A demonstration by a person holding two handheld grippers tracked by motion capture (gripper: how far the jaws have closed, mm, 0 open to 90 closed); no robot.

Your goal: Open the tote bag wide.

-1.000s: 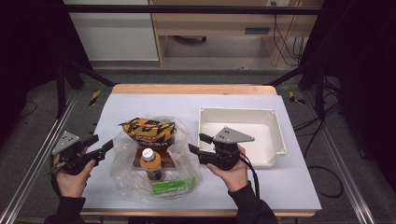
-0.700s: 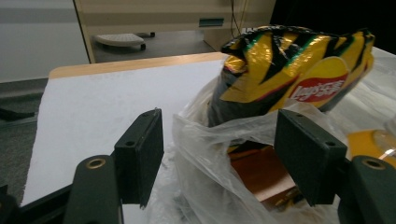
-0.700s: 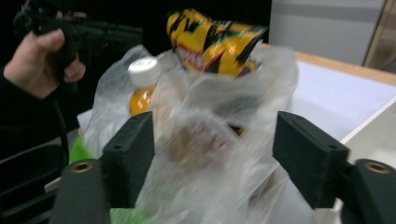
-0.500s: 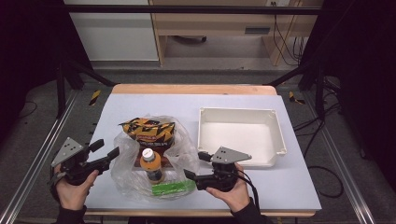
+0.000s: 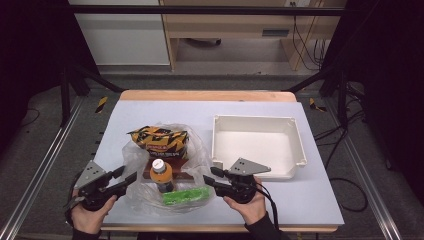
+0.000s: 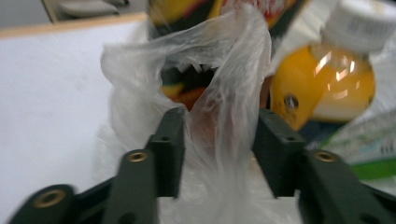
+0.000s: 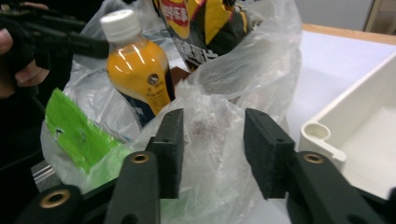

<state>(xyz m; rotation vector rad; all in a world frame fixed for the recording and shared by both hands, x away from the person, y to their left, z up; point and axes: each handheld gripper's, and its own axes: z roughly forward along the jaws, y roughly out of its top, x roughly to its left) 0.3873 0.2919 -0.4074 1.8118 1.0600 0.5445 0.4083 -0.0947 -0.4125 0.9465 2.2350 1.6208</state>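
So the clear, crinkly plastic bag (image 5: 165, 170) sits near the front edge of the pale table (image 5: 165, 112), just left of the empty white plastic tray (image 5: 257, 145), with 3 things inside it: a yellow-and-black crisp packet (image 5: 159, 141) at the back, a small orange drink bottle with a white cap (image 5: 162, 175) in the middle and a flat bright green packet (image 5: 186, 196) at the front. The left gripper (image 5: 125, 176) is at the bag's left side and the right gripper (image 5: 211, 175) at its right, 1 in each hand. Both sets of jaws have just been closing, and in each gripper view a bunched fold of the film sits between the black jaws at a middling gap. Can't tell if the pads are actually pinching it yet.
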